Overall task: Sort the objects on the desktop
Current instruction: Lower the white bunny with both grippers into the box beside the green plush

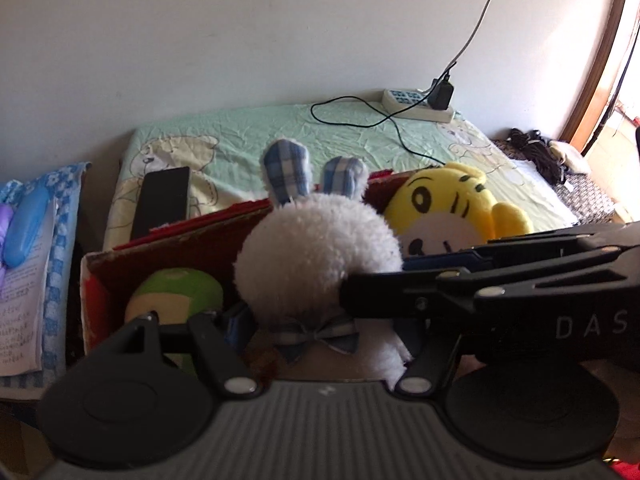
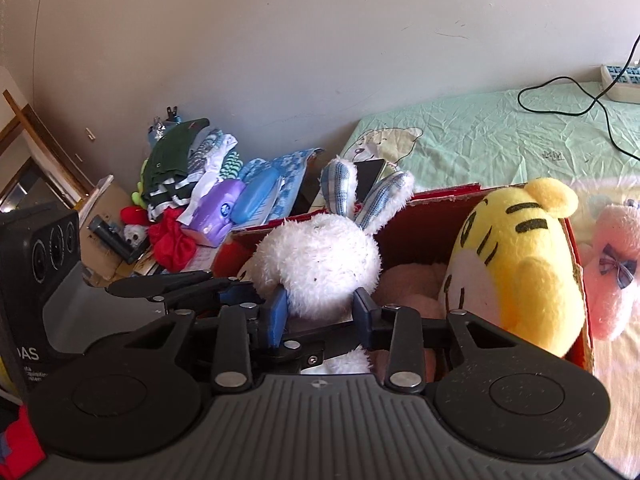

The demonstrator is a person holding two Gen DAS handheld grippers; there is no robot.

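Left wrist: fluffy white plush rabbit (image 1: 316, 252) upright in red cardboard box (image 1: 96, 280), flanked by left gripper (image 1: 324, 320); grip uncertain. Only here, green plush (image 1: 176, 296).

Right wrist: right gripper (image 2: 322, 308) clamped on rabbit; only here, pink plush (image 2: 612, 272) outside box.

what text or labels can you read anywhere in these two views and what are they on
"DAS" in pale letters on the black body of the right hand-held gripper, at the right edge of the left wrist view.
"DAS", first letter cut off, on the black body of the left hand-held gripper, in the right wrist view; the small lines beneath it are too small to read.
Printed paper sheet: text too small to read.
Scribbled mark on the green bedsheet: not legible.
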